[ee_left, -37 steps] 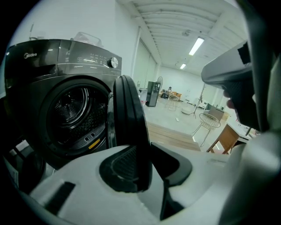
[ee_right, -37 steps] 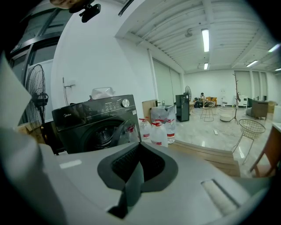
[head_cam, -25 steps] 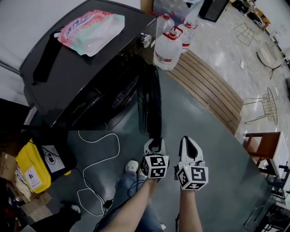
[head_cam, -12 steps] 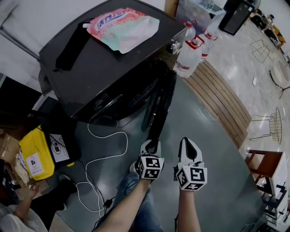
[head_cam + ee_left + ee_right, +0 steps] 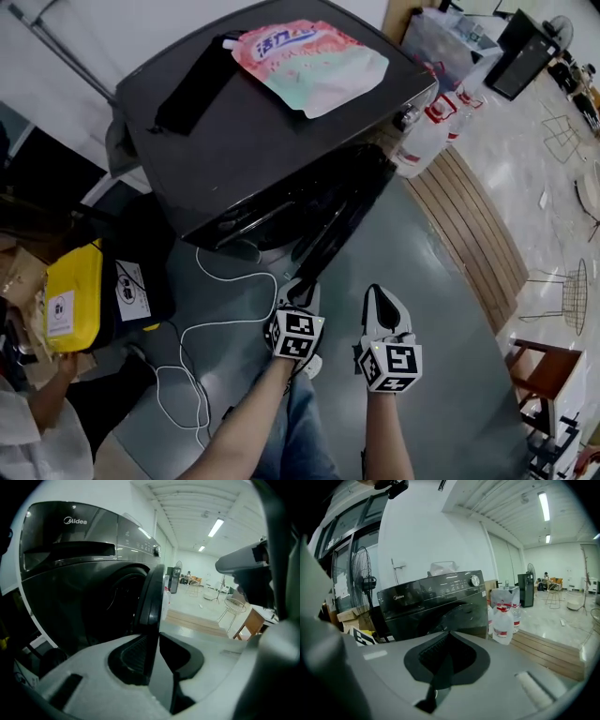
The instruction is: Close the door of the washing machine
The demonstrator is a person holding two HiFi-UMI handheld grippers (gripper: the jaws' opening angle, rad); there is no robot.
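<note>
The dark washing machine (image 5: 253, 122) stands at the upper left, and its round door (image 5: 342, 220) hangs partly open at a narrow angle to the front. My left gripper (image 5: 298, 289) is at the door's free edge. In the left gripper view the door (image 5: 152, 592) runs edge-on between the pads, and the left gripper (image 5: 152, 644), whose jaws have just been closing, is shut on it. My right gripper (image 5: 378, 298) hangs beside the left one, shut and empty. In the right gripper view the right gripper (image 5: 447, 639) points at the machine's front (image 5: 436, 606).
A pink and green detergent pouch (image 5: 309, 66) lies on top of the machine. Water bottles (image 5: 427, 141) stand to its right beside a wooden slatted strip (image 5: 478, 234). A white cable (image 5: 206, 319) trails on the floor, a yellow box (image 5: 70, 300) sits at the left, and a wooden chair (image 5: 553, 375) at the right.
The door has swung from standing straight out towards the machine's front. Both grippers have travelled with it, the left one staying at the door's edge.
</note>
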